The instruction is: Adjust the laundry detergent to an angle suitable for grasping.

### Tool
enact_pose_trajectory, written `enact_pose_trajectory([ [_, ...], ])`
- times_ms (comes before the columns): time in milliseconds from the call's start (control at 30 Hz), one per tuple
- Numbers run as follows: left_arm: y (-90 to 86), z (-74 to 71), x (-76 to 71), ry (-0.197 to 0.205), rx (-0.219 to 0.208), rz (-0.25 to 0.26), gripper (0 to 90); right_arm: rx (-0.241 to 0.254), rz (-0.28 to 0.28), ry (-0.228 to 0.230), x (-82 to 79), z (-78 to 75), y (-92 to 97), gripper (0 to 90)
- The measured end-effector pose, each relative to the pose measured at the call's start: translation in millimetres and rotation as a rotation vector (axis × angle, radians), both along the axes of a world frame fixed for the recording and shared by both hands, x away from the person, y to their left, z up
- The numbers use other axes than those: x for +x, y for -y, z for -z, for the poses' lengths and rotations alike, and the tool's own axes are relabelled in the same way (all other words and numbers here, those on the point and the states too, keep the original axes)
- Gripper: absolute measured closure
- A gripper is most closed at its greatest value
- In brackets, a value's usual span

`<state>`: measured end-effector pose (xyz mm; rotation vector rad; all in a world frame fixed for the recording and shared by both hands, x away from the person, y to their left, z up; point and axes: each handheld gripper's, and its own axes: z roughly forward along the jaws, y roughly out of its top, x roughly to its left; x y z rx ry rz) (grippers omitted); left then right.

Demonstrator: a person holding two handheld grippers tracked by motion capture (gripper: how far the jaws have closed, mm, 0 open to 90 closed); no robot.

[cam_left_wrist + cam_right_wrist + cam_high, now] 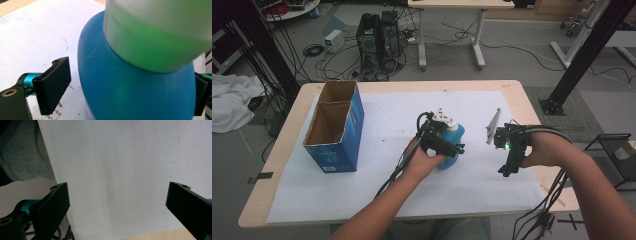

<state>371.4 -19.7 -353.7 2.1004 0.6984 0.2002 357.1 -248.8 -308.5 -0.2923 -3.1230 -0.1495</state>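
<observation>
A blue bottle (456, 134) with a white cap (155, 32) stands on the white sheet (387, 115) at the table's middle. My left gripper (447, 148) reaches around its blue body (137, 90) from the left side. In the left gripper view the left pad (53, 87) stands a small gap off the bottle, while the right pad (201, 95) sits against its far side. My right gripper (507, 167) hovers to the right of the bottle, pointing down at the sheet (130, 170); its jaws (118, 187) stand wide open with nothing between them.
An open blue cardboard box (334, 127) stands at the table's left. The wooden table (517, 95) ends close to the right of my right hand. Cables trail from both grippers toward the front edge. Computers and cables lie on the floor behind the table.
</observation>
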Motion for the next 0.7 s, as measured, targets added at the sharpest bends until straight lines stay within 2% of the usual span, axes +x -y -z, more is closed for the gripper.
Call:
enact_pose_trajectory([
  [33,-0.6,-1.0,0.0,0.021,0.033,0.003,13.7,0.002,0.0,-0.002,0.3,0.2,-0.2,4.1],
  [100,0.0,-0.4,0.0,0.021,0.027,0.003,13.9,-0.017,-0.01,0.003,0.8,-1.1,-0.6,4.1],
  [133,0.6,0.0,-0.4,0.016,0.019,0.002,16.1,-0.016,-0.013,0.003,0.9,-0.8,-0.6,4.1],
  [167,0.7,-0.6,-0.9,0.015,0.032,0.001,17.3,0.0,-0.003,-0.002,0.4,0.3,-0.2,4.1],
  [200,2.4,0.3,-1.9,0.015,0.02,-0.01,17.3,0.0,-0.003,-0.002,0.5,0.5,0.0,4.1],
  [300,3.1,0.6,-1.5,0.018,0.03,-0.004,17.4,0.0,0.001,-0.001,0.9,0.7,0.7,4.1],
  [333,3.4,0.6,-2.4,0.01,0.023,-0.009,20.5,0.0,0.004,-0.005,1.0,0.9,0.8,4.1],
  [367,2.8,-0.3,-2.4,0.018,0.037,-0.006,20.5,0.0,0.004,-0.005,1.0,0.9,0.8,4.1],
  [400,3.6,0.4,-2.9,0.019,0.017,-0.015,20.9,0.0,-0.001,-0.004,1.4,1.0,1.0,4.1],
  [633,3.5,-0.5,-3.9,0.019,0.014,-0.025,24.5,-0.004,-0.011,0.001,2.0,1.3,0.8,4.2],
  [700,2.7,-1.4,-3.3,0.034,0.031,-0.014,25.7,0.001,-0.003,-0.003,1.3,1.4,1.2,4.1],
])
